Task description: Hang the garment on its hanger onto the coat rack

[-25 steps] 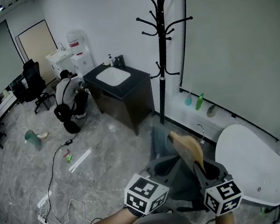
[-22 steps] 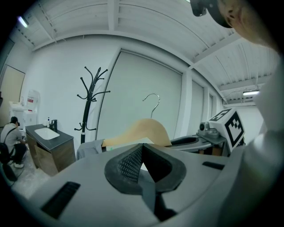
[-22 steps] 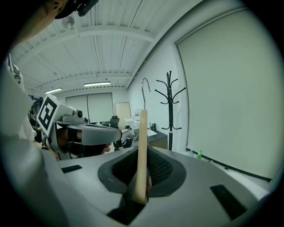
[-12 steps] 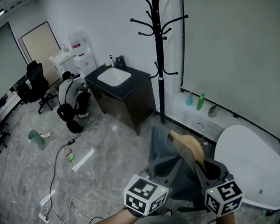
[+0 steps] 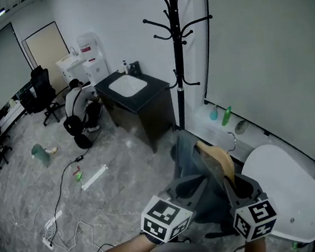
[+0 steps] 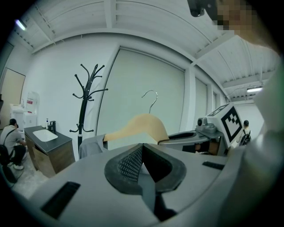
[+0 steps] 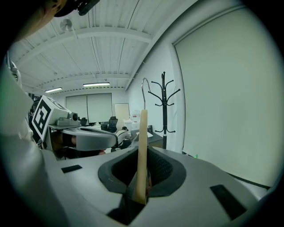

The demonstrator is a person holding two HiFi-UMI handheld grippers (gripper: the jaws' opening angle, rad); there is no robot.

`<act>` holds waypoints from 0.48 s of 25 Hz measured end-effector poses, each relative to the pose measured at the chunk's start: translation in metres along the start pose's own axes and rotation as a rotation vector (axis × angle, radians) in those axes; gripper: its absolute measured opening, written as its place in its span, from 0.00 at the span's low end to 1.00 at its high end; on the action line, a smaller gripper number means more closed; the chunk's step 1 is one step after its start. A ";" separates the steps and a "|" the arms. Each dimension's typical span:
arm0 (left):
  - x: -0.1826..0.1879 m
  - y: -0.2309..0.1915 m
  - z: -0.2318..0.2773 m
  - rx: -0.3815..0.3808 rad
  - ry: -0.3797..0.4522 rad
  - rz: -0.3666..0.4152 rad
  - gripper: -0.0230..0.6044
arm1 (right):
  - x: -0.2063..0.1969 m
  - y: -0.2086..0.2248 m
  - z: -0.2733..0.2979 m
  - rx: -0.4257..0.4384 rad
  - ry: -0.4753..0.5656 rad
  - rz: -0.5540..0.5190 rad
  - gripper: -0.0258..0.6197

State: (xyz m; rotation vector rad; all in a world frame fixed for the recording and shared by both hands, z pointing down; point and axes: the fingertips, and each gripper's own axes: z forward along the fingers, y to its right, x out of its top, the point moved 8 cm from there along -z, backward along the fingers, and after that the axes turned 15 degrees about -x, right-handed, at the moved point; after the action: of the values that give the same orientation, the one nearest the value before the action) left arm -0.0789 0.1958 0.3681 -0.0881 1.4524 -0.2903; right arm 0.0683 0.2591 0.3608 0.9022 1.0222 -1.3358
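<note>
Marble floor (image 5: 124,177), black coat rack (image 5: 178,64)

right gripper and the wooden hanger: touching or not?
Touching. The right gripper view shows the hanger standing edge-on, clamped between the two jaws of the right gripper.
</note>
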 end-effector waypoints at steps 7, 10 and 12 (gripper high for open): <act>0.012 -0.064 0.028 -0.017 0.010 0.012 0.04 | 0.017 0.022 0.058 -0.045 0.003 -0.003 0.14; 0.026 -0.106 0.044 -0.028 0.020 0.021 0.04 | 0.031 0.034 0.095 -0.073 0.003 0.000 0.14; 0.035 -0.134 0.054 -0.042 0.018 0.020 0.04 | 0.040 0.041 0.120 -0.095 0.001 0.008 0.14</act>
State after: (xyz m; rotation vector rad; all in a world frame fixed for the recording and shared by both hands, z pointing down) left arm -0.0416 0.0519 0.3718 -0.1047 1.4767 -0.2450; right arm 0.1161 0.1352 0.3595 0.8350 1.0721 -1.2694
